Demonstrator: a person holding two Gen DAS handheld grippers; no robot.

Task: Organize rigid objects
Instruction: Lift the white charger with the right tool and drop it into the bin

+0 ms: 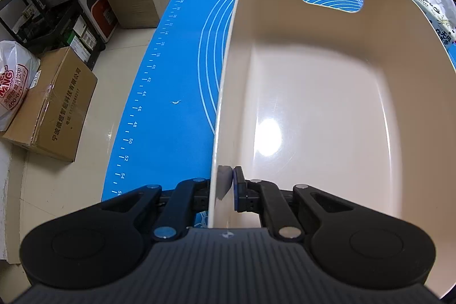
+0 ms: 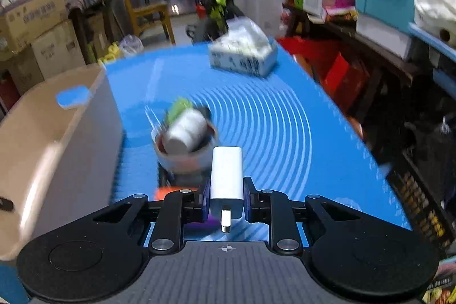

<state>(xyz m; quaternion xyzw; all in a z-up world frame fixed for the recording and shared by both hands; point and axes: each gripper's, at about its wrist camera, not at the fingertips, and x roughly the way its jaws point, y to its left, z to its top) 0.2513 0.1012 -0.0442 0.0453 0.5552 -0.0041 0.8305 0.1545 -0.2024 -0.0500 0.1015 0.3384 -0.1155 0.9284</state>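
We see the right gripper (image 2: 227, 200) clamped on a small white rectangular plastic charger (image 2: 227, 175), its metal prong pointing back toward the camera, raised above a blue silicone mat printed with white rings (image 2: 279, 116). Just beyond the charger a white bowl (image 2: 182, 158) holds a pale cylinder and something green, blurred. A white tissue pack (image 2: 243, 53) lies farther back on the mat, and the beige bin stands at the mat's left. From the left wrist view, we see the left gripper (image 1: 225, 190) pinched tight on the near side wall of that glossy beige plastic bin (image 1: 313, 104), one pad (image 1: 238, 190) inside. Brown cardboard boxes (image 1: 54, 104) stand on the tiled floor beside the mat.
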